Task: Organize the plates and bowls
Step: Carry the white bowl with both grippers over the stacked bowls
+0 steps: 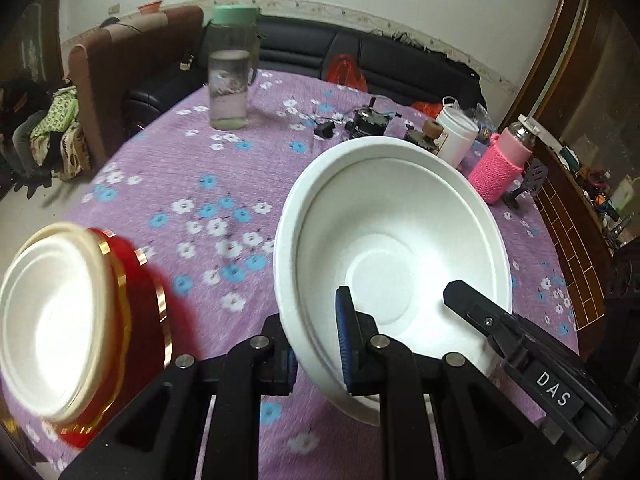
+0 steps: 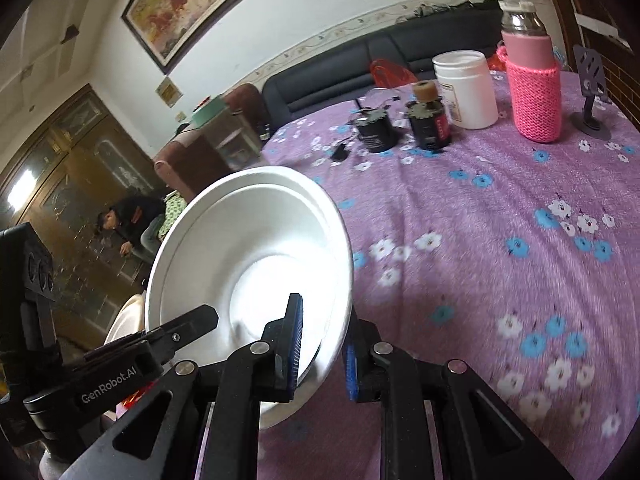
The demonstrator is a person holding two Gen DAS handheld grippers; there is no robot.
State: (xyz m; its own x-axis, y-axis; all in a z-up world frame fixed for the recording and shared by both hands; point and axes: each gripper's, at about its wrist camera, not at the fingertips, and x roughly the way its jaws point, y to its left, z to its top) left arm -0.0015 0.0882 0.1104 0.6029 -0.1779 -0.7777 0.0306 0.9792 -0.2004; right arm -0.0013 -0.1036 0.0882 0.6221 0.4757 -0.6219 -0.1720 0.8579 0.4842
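A white bowl (image 1: 392, 240) (image 2: 248, 240) hangs tilted above the purple flowered tablecloth (image 1: 192, 184). My left gripper (image 1: 316, 354) is shut on the bowl's left rim, blue pads on either side of the wall. My right gripper (image 2: 324, 354) is shut on the opposite rim of the same bowl. Each gripper shows in the other's view: the right gripper (image 1: 464, 300) at the bowl's right, the left gripper (image 2: 200, 320) at its left. At the table's left edge a white dish (image 1: 56, 320) rests on a red gold-trimmed plate (image 1: 148, 300), both blurred.
At the back stand a clear bottle with a green lid (image 1: 230, 84), a bottle in a pink knitted sleeve (image 2: 534, 92), a white jar (image 2: 466, 88), two dark jars (image 2: 376, 132) and a phone stand (image 2: 590, 92). A person (image 2: 128, 220) sits beyond the table.
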